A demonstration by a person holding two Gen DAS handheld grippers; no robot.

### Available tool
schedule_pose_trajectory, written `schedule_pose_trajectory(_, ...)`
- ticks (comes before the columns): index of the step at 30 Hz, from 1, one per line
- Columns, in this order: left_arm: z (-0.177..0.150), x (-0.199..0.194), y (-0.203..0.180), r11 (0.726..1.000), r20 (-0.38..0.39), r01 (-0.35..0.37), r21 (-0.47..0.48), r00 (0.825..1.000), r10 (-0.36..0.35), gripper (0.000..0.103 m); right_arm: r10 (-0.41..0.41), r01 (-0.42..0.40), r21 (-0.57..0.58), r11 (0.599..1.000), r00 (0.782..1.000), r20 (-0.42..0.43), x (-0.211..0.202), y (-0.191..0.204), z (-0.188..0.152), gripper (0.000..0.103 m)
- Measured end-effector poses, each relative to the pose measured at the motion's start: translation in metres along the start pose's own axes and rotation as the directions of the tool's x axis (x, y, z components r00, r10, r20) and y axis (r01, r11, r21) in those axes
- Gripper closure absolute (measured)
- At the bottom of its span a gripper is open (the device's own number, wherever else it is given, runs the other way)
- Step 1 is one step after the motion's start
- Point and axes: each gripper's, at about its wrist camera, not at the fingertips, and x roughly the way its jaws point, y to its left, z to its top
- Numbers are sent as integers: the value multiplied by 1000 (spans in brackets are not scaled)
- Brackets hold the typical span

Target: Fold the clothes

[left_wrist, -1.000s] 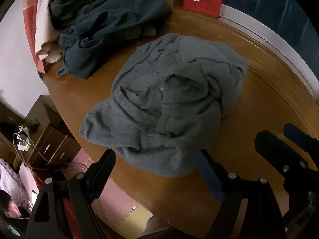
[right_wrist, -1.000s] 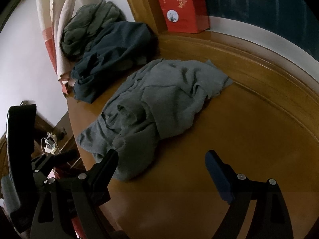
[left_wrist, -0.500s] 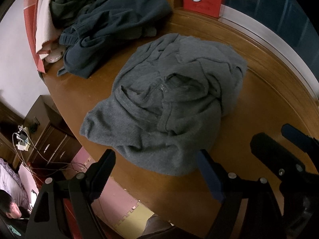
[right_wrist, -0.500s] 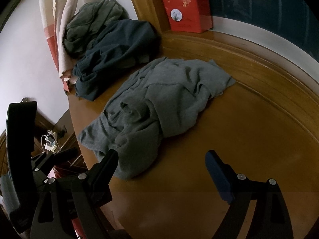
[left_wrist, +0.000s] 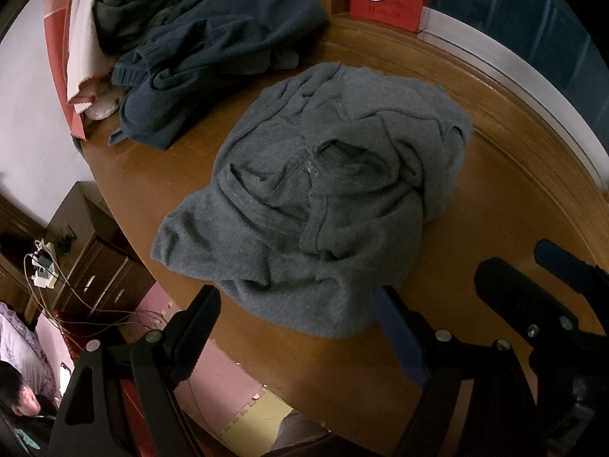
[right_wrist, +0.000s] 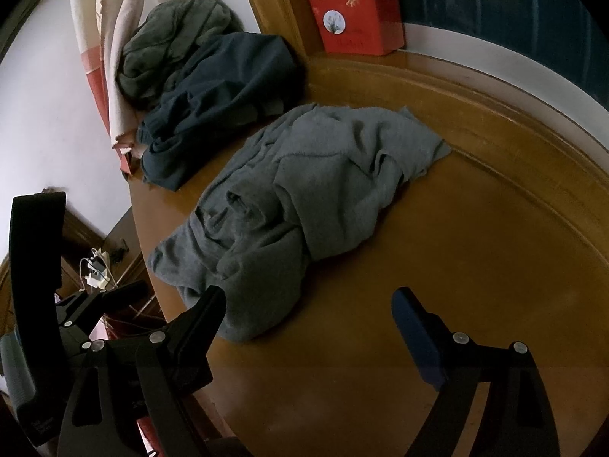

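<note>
The grey garment point(left_wrist: 323, 198) lies crumpled in a heap on the round wooden surface point(left_wrist: 514, 209), near its edge. My left claw point(left_wrist: 300, 327) hangs just short of its near hem, fingers apart, empty. My right claw point(right_wrist: 308, 323) alongside, spread too. A navy garment point(left_wrist: 213, 57) sits beyond, a red box point(right_wrist: 350, 7) behind.

A round wooden table point(left_wrist: 160, 175) with a raised rim fills most of both views. Behind it stand a white wall point(right_wrist: 49, 122), a wooden post point(right_wrist: 266, 3) and a dark window point(left_wrist: 533, 7) with a pale sill. A red box point(right_wrist: 350, 7) rests by the post. Below the table's edge are a dark wooden cabinet point(left_wrist: 95, 259) with chargers and cables on top, and pink and yellow foam floor mats point(left_wrist: 243, 411). The light is dim.
</note>
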Motion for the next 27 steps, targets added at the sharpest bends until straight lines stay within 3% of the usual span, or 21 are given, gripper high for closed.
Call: schedule_pose_trajectory(27,7,10,0,1000,-24,-6,4,1000,6,20,2,-2,-1,1000,1000,-29,13,-2,6,15)
